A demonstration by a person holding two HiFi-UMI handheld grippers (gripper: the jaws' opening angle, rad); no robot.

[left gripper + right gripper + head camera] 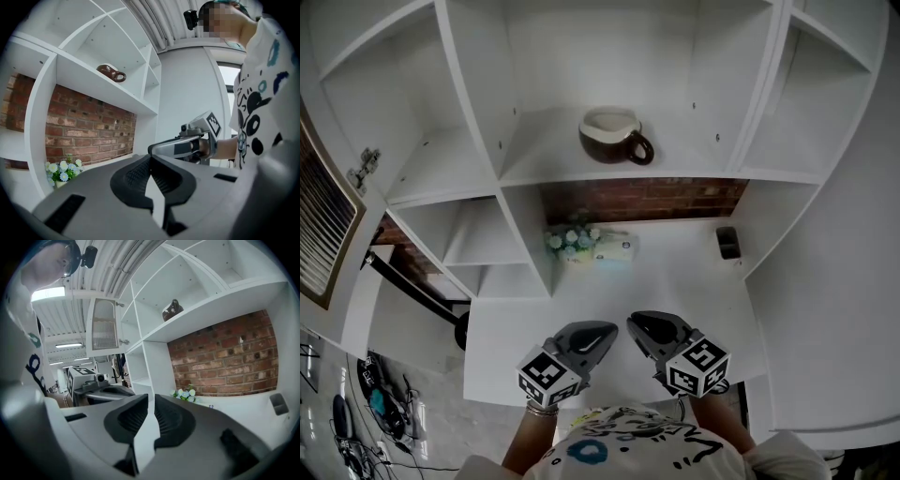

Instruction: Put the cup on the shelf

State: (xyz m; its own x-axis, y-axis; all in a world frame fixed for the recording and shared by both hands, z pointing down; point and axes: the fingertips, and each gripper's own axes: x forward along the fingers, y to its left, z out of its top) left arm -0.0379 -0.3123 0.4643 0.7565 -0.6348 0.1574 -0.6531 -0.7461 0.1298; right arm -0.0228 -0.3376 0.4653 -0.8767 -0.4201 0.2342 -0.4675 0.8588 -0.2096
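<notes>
Both closed and empty, left hand-held gripper (602, 332), right hand-held gripper (641, 324) at 6 o'clock; careless bump could knock cup (612, 137) off 12 o'clock shelf (546, 161).

Holds both grippers low and close before the torso (628, 445), side by side, tips angled in toward each other and nearly meeting. Carries the left gripper (611, 329) with jaws shut tip to tip, nothing between them. Carries the right gripper (634, 324) with jaws drawn in to a thin slit, likewise empty. Turns the left marker cube (549, 375) and the right marker cube (698, 364) up and back toward the body, with a bare left forearm (525, 439) behind, a bracelet (541, 409) at the wrist
</notes>
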